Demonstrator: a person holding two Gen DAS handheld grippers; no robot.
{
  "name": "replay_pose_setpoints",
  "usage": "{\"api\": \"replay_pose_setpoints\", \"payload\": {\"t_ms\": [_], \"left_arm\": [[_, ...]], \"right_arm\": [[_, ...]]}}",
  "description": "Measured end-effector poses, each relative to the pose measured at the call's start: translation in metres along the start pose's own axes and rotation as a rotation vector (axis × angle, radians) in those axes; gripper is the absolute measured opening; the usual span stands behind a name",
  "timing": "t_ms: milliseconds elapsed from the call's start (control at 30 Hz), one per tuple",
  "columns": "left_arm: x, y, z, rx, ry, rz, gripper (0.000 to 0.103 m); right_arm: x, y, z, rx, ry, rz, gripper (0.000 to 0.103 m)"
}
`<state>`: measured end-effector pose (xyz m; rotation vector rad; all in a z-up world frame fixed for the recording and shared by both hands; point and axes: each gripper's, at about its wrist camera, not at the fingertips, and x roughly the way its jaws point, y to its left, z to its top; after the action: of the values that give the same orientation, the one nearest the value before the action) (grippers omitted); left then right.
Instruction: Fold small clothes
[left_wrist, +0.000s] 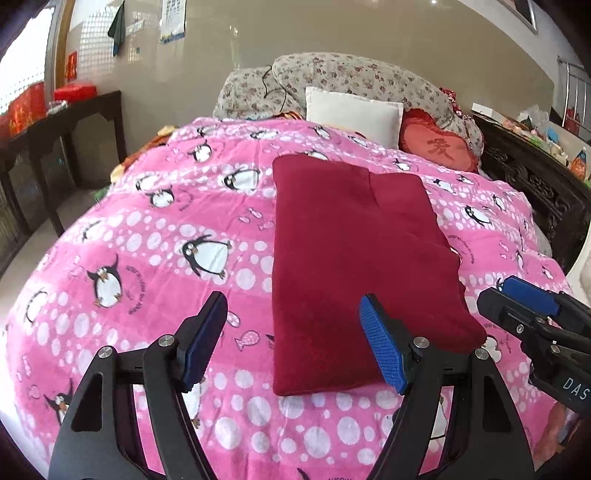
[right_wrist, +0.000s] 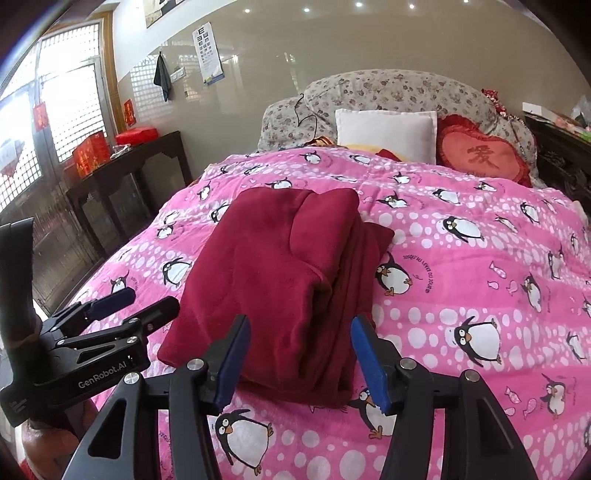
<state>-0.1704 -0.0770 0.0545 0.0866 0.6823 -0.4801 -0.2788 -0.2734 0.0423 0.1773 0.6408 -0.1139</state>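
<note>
Two grippers are held spread, nothing pinched. The folded dark-red fleece garment (right_wrist: 280, 291) is laid on the penguin blanket (right_wrist: 461, 295), long axis running away from the right gripper (right_wrist: 301, 363); the left gripper (left_wrist: 293, 341) straddles its near-left corner.

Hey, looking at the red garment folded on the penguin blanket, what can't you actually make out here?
- Red garment: its type and layer count; the folds hide the inside in both views.
- Its near edge: in the right wrist view, the right tongs stand in front.
- Its near right corner: in the left wrist view, a blue pad of the left tongs covers it.
- Wall chart: print too small.
</note>
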Motion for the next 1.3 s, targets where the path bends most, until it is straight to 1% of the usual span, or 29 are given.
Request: {"api": "replay_pose_setpoints", "payload": {"t_ms": [200,367,600,733,1300], "left_arm": [[-0.018,-0.005,0.001,0.012,-0.044,0.002,0.075],[-0.035,-0.008,0.001,0.016,-0.076,-0.011,0.075],[-0.061,-0.014,-0.003,0.031,-0.133,-0.002,0.075],[-0.073,-0.016,-0.005,0.036,-0.160,-0.003,0.075],[-0.074,-0.021,-0.014,0.058,-0.156,0.011,0.075]], "right_arm": [[-0.014,0.001,-0.002,0.005,-0.017,-0.014,0.056],[-0.031,0.004,-0.004,0.001,-0.039,-0.020,0.057],[-0.054,0.008,-0.009,0.006,-0.066,-0.045,0.059],[-0.064,0.008,-0.013,0.006,-0.080,-0.044,0.060],[-0.061,0.013,-0.021,0.006,-0.060,-0.032,0.060]]}}
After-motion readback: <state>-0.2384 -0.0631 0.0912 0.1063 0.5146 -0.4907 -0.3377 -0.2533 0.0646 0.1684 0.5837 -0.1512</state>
